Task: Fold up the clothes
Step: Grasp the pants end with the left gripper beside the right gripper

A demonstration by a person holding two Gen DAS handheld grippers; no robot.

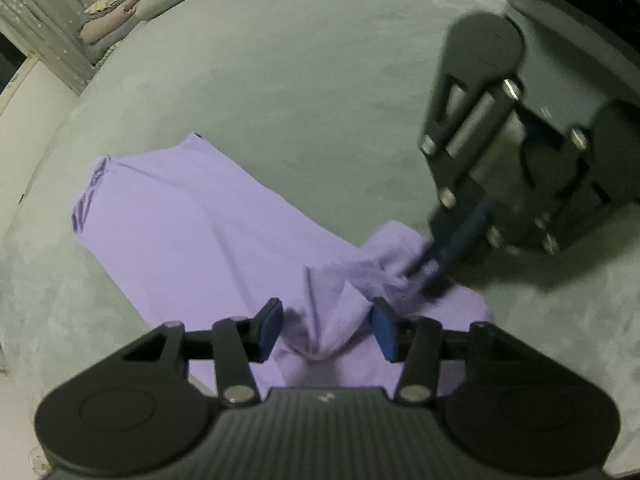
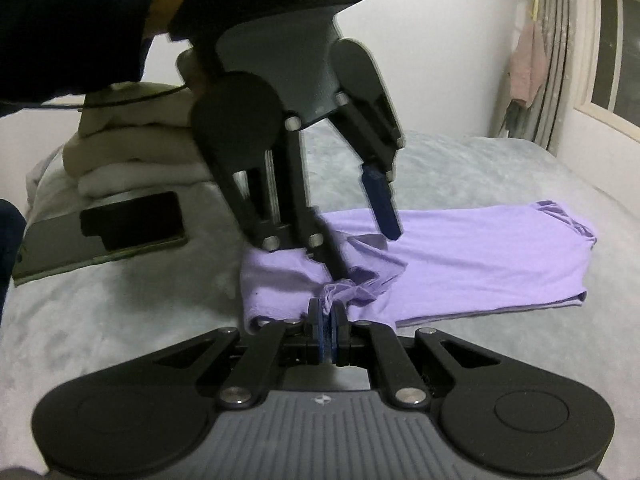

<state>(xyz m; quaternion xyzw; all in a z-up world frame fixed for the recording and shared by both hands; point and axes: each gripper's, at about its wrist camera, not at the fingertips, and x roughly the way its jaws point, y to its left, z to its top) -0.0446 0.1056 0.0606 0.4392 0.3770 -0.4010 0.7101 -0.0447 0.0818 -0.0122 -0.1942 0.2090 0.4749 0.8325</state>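
Now my right hand-held gripper (image 2: 329,316) pinches the purple garment (image 2: 460,256); my left hand-held gripper (image 1: 326,326) gapes around a fold.

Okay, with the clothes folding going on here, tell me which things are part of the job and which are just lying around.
Part of the job:
- purple garment, lying on the grey bedspread
- right gripper, shut on a bunched bit of its fabric
- left gripper, open over it

Just lying about:
- stack of folded beige clothes
- dark phone on a flat board
- pillows
- pink cloth hanging by the window

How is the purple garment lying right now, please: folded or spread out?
Partly folded: the purple garment lies doubled lengthwise, layered edges showing, one end bunched.
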